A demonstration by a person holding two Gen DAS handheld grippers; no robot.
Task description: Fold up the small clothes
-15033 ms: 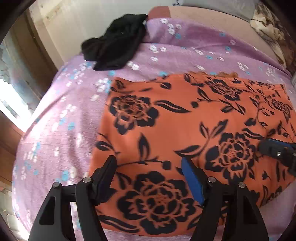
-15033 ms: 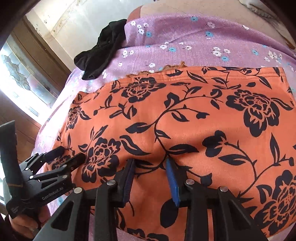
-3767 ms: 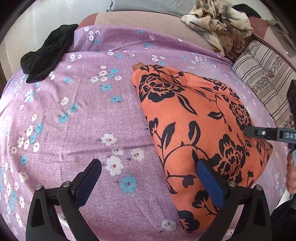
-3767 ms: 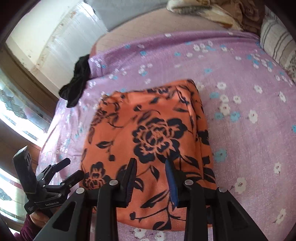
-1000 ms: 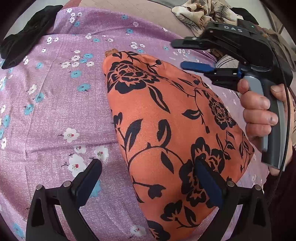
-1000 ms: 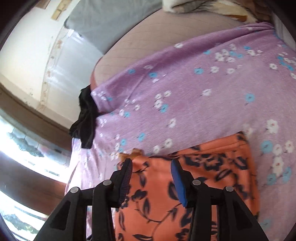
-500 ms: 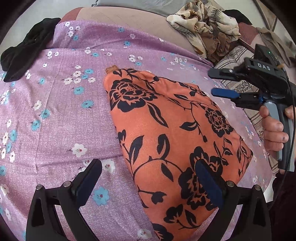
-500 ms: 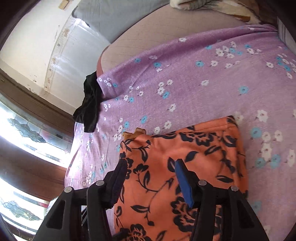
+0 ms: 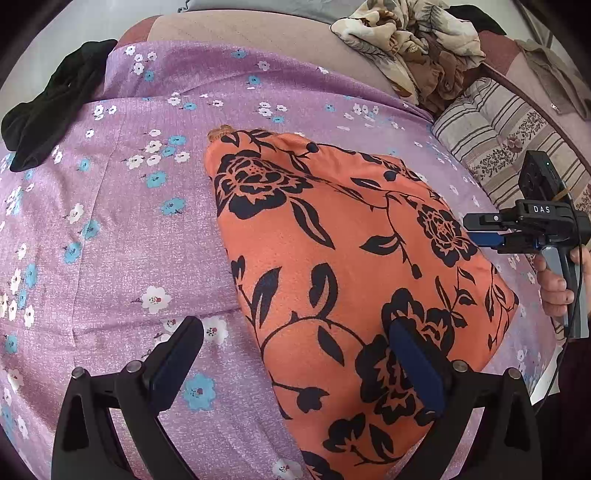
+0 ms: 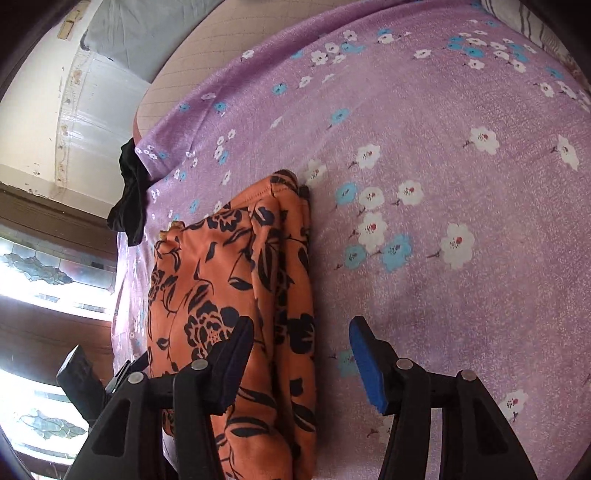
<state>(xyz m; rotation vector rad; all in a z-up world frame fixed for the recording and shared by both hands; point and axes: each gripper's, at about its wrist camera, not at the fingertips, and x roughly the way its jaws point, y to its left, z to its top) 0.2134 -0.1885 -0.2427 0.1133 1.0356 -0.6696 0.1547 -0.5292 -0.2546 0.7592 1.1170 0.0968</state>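
Observation:
An orange garment with black flowers lies folded into a long pad on the purple flowered bedsheet. My left gripper hangs wide open over its near end, one finger above the sheet and the blue-padded one above the cloth. My right gripper, held by a hand, hovers at the garment's right side. In the right wrist view the right gripper is open, and the right edge of the garment lies below and between its fingers without being pinched. The left gripper shows partly at the lower left.
A black garment lies crumpled at the sheet's far left corner. A heap of beige patterned clothes and a striped cushion sit at the far right. A grey pillow and a window lie beyond the bed's left side.
The right gripper swung from above the garment's far end to its right side and sank lower, and its jaws widened a little. The left gripper barely moved.

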